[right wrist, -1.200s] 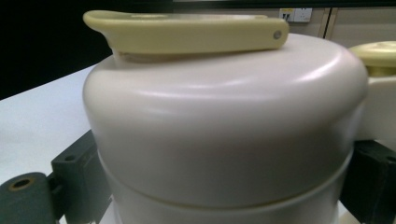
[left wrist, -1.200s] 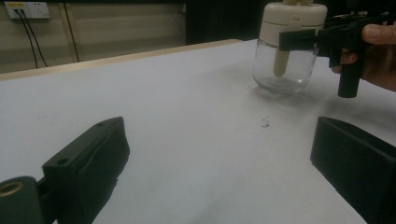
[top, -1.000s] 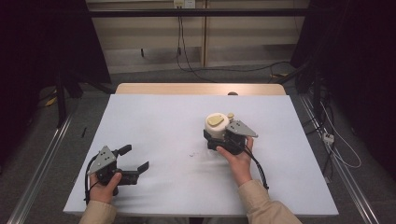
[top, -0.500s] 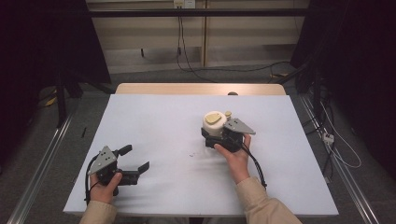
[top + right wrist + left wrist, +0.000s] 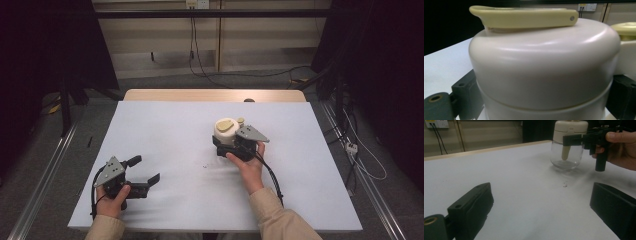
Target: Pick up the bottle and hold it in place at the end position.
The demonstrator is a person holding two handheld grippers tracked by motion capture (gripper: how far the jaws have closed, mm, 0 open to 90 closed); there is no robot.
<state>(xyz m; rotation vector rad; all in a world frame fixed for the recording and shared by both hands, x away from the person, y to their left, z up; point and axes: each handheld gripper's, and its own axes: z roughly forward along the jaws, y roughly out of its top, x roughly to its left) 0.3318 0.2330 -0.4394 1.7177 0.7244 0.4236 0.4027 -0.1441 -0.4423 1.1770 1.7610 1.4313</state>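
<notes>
A jar (image 5: 226, 130) with a cream lid and a clear glass body (image 5: 566, 157) stands right of the table's middle. A yellowish flip tab (image 5: 524, 17) lies flat on top of the lid (image 5: 544, 65). My right gripper (image 5: 226, 143) is shut on the jar at lid height, one black jaw on each side of it. In the left gripper view, this right gripper (image 5: 596, 140) reaches the jar from the right, with a hand behind it. My left gripper (image 5: 144, 170) rests near the front left of the table, open, with bare table between its jaws.
The white table (image 5: 175, 130) has a wooden strip along its far edge (image 5: 200, 95), with a small dark round thing (image 5: 248, 100) on it. A few dark specks (image 5: 205, 166) lie in front of the jar. Cables trail over the floor beyond and to the right.
The right gripper and the jar have shifted slightly to the left. The left gripper has stayed in place.
</notes>
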